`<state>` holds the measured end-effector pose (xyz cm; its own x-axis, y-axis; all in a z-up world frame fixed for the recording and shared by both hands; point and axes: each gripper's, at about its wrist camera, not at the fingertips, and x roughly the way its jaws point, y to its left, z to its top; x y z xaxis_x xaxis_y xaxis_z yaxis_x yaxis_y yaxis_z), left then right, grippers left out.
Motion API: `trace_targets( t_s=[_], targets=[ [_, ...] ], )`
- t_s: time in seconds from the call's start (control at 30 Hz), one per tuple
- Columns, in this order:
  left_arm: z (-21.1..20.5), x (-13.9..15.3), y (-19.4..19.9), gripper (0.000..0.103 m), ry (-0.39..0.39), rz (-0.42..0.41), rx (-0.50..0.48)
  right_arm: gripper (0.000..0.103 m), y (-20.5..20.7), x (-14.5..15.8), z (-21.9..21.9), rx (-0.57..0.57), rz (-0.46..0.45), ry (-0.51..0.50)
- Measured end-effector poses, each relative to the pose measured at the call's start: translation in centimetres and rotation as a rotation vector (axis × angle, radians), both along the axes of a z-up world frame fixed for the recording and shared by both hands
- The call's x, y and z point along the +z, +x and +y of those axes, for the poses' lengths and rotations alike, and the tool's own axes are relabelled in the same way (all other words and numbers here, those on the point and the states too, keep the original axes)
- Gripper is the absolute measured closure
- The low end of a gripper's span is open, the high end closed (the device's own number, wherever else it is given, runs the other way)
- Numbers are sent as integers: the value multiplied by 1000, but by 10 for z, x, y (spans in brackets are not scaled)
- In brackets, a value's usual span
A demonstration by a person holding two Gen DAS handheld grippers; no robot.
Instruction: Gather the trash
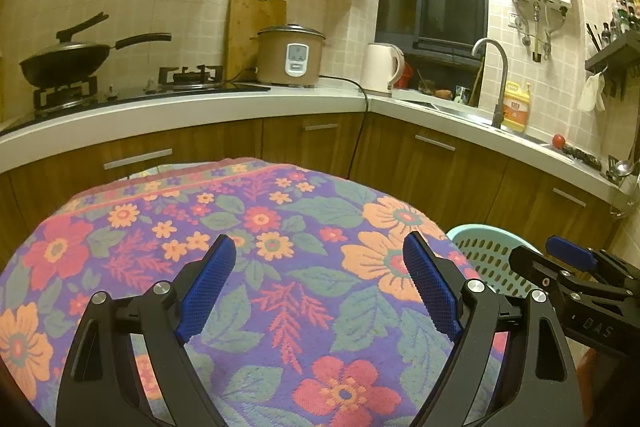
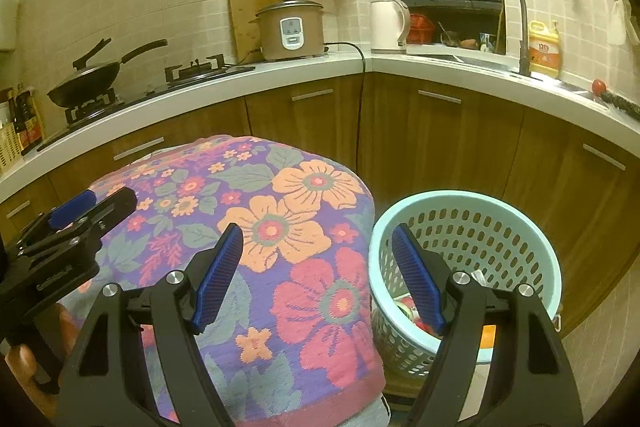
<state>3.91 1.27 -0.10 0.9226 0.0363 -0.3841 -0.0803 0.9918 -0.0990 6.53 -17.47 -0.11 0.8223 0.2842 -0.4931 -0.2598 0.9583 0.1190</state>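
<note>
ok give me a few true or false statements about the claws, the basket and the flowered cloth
1. Both claws are open and hold nothing: left claw, right claw. True.
2. The basket stands to the left of the flowered cloth. False: it stands to its right.
3. The basket is empty. False: some items lie at its bottom.
4. No trash lies on the cloth in either view. True.
5. The basket sits on the counter. False: it stands lower, in front of the cabinets.
</note>
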Motion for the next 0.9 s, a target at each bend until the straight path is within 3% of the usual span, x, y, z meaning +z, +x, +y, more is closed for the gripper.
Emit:
trace_targets(
  t_s=[0.9],
  targets=[
    [-2, 2, 1, 19, 13, 0, -15, 30, -2, 4, 1, -26, -43, -31]
  ],
)
